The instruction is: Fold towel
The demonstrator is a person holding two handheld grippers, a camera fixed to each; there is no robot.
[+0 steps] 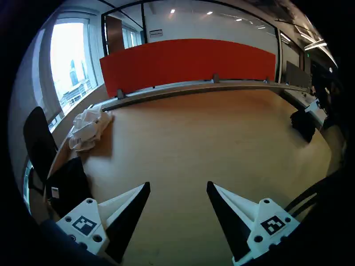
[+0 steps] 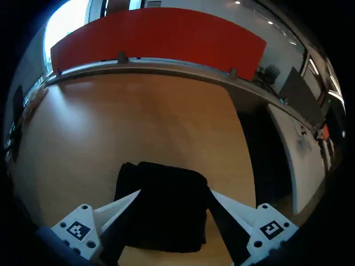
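Tongs both spread wide: right tongs [image 2: 174,191] over black folded towel [image 2: 166,217]; left tongs [image 1: 177,183] above smooth wood table [image 1: 199,128].

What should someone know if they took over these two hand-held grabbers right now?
Left gripper: open, holding nothing, over the bare wooden table.
Right gripper: open, its fingers on either side of a black towel that lies on the table. I cannot tell whether they touch it.
Done: the black towel looks neatly folded.
Left to do: a white towel sits crumpled at the table's far left edge and probably needs folding next.
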